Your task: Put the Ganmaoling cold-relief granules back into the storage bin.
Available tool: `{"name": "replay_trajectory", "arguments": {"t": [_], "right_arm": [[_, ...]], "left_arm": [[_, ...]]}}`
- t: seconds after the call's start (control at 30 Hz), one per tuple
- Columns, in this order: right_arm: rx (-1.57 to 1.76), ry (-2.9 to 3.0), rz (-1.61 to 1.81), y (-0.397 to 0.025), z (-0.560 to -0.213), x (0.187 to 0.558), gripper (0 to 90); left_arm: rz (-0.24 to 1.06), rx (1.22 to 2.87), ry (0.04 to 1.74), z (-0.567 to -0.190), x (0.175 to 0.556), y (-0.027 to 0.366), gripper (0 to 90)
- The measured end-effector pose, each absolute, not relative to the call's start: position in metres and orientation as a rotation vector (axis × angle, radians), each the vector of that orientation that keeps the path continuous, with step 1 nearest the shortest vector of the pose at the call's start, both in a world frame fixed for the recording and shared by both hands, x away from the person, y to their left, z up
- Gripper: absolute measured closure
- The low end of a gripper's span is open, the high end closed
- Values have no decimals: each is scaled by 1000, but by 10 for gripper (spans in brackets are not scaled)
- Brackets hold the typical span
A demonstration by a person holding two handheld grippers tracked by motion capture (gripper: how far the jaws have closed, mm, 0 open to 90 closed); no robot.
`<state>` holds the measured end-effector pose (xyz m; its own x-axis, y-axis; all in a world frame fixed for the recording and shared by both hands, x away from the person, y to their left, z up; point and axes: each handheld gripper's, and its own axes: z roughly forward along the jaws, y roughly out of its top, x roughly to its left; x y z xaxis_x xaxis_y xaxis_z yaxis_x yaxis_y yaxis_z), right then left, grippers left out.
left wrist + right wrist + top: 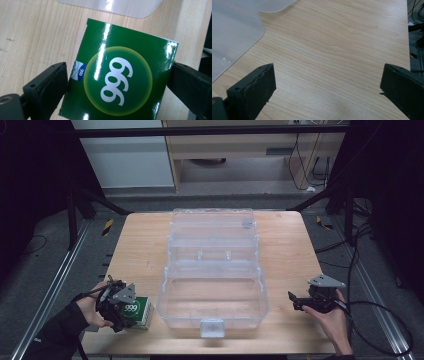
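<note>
A green box [140, 312] printed with a white "999" lies flat on the wooden table [285, 250] at the front left. My left gripper [127, 311] points down over it. In the left gripper view the green box [117, 80] sits between the jaws, which stand wide on either side at its edges; my left gripper [120, 75] is open. At the front right, my right gripper [296, 300] rests low over bare wood, aimed toward the container. It is open with nothing between its jaws [328, 80].
A large clear plastic container [164, 292] stands open in the middle of the table, its lid [212, 222] laid back toward the far edge and a latch [212, 326] at the front. Its corner [234, 32] lies left of my right gripper. Dark floor surrounds the table.
</note>
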<state>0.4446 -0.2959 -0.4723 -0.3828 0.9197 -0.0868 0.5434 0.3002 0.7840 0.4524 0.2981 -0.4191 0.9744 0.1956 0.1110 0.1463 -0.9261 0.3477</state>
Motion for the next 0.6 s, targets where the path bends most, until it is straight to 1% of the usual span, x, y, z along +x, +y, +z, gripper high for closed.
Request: {"name": "replay_trajectory", "arguments": {"t": [0.37, 0.6], "right_arm": [[1285, 2065, 908, -294, -475, 446, 6], [1280, 2071, 904, -294, -477, 446, 8]], "left_arm": [[149, 2815, 231, -431, 459, 291, 25], [137, 2825, 228, -437, 461, 288, 35]]}}
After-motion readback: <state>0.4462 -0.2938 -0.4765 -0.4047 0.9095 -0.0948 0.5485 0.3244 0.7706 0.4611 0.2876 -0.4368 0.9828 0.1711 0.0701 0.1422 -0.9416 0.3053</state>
